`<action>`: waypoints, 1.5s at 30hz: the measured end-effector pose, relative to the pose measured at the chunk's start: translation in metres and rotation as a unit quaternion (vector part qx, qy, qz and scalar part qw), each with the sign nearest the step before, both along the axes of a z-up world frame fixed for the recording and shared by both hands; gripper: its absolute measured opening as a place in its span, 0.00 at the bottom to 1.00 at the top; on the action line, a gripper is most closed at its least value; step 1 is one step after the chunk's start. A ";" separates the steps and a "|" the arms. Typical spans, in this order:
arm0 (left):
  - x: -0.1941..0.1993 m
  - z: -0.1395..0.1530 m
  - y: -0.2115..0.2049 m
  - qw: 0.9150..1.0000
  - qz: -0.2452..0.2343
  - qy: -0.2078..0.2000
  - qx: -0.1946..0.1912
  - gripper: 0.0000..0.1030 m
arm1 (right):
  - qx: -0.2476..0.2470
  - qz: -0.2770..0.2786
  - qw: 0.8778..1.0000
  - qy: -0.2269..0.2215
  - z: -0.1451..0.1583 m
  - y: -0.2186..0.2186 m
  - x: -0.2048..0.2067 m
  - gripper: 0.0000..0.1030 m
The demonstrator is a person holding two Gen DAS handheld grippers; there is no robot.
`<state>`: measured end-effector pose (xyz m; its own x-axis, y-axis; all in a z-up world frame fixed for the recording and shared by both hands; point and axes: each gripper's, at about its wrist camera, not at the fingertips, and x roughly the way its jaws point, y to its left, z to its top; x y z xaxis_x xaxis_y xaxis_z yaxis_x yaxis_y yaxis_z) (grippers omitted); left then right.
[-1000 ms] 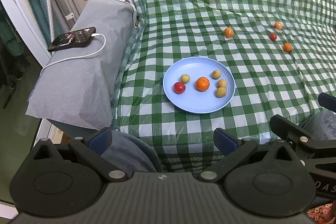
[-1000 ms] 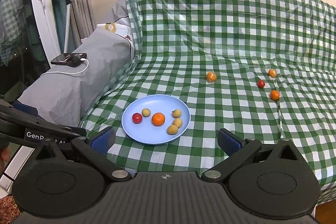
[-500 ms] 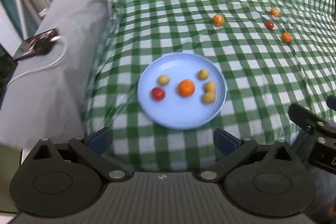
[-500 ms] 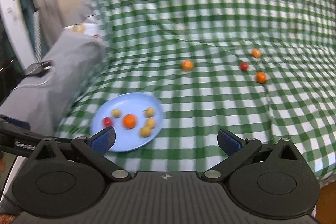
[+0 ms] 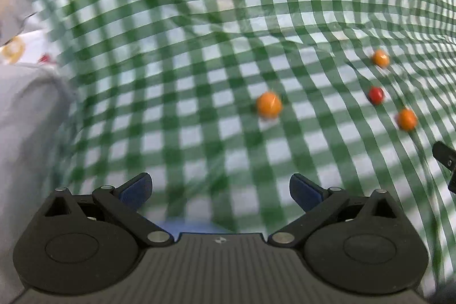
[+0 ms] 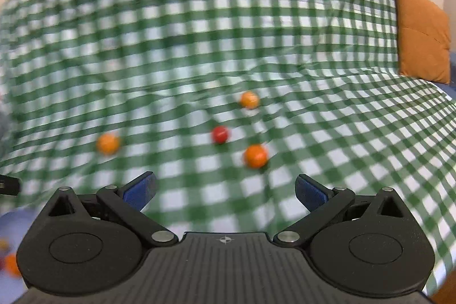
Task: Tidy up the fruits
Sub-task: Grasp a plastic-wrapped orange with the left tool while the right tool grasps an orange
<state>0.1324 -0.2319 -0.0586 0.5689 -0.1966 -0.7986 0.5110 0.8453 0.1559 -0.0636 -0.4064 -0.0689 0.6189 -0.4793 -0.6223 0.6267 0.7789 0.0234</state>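
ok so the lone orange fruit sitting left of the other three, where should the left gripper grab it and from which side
Take the lone orange fruit across its widest middle. It is round, so no side grips better than another. It sits alone on the checked cloth, clear all round, so the open left gripper can probably come straight forward and down, one finger on each side. The soft cloth may let it roll.

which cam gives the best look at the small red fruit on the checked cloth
The right wrist view: the red fruit sits near mid-frame, ahead of the open right gripper. The left wrist view shows it smaller, off toward the right edge. Both are blurred.
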 end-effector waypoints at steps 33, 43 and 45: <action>0.068 -0.060 -0.093 0.995 -0.087 0.036 -0.034 0.38 | 0.043 -0.012 0.998 0.055 -0.076 -0.081 0.076 0.36; -0.019 0.013 0.004 0.996 -0.073 0.037 -0.046 0.38 | 0.098 0.039 0.994 0.028 -0.004 -0.009 0.019 0.36; -0.040 0.025 0.031 0.996 -0.066 0.034 -0.043 0.38 | 0.117 0.057 0.991 0.028 0.009 0.016 0.005 0.36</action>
<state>0.0927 -0.2007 -0.0339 0.4780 -0.3358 -0.8116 0.6258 0.7786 0.0464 -0.0583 -0.3907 -0.0601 0.6227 -0.2467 -0.7425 0.5402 0.8221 0.1799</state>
